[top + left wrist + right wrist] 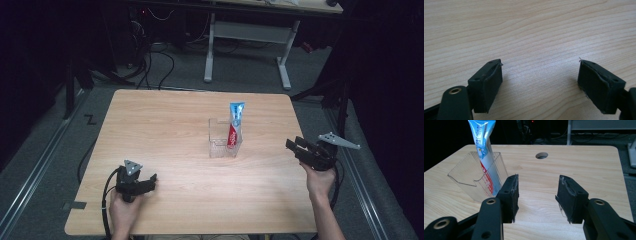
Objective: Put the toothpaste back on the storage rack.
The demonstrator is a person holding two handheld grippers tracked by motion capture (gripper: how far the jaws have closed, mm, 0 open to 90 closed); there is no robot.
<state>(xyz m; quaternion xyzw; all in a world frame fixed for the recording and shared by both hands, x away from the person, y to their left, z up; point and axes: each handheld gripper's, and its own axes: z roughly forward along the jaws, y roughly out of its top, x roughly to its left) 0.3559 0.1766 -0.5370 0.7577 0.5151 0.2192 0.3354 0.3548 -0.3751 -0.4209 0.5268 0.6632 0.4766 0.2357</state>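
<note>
A blue, white and red toothpaste tube point(234, 126) stands upright in a clear plastic holder point(222, 145) near the middle of the wooden table point(165, 130). In the right gripper view the tube point(482, 150) leans in the holder point(471, 180) just left of my jaws. My right gripper point(294, 145) hovers at the table's right edge, open and empty, pointing left toward the holder. My left gripper point(152, 178) rests low at the front left, open with bare wood between its pads point(487, 83).
A round cable hole point(541, 155) lies in the tabletop beyond the right gripper. Behind the table stands a white desk frame point(250, 37) with cables on the dark floor. Bare wood stretches between the two grippers.
</note>
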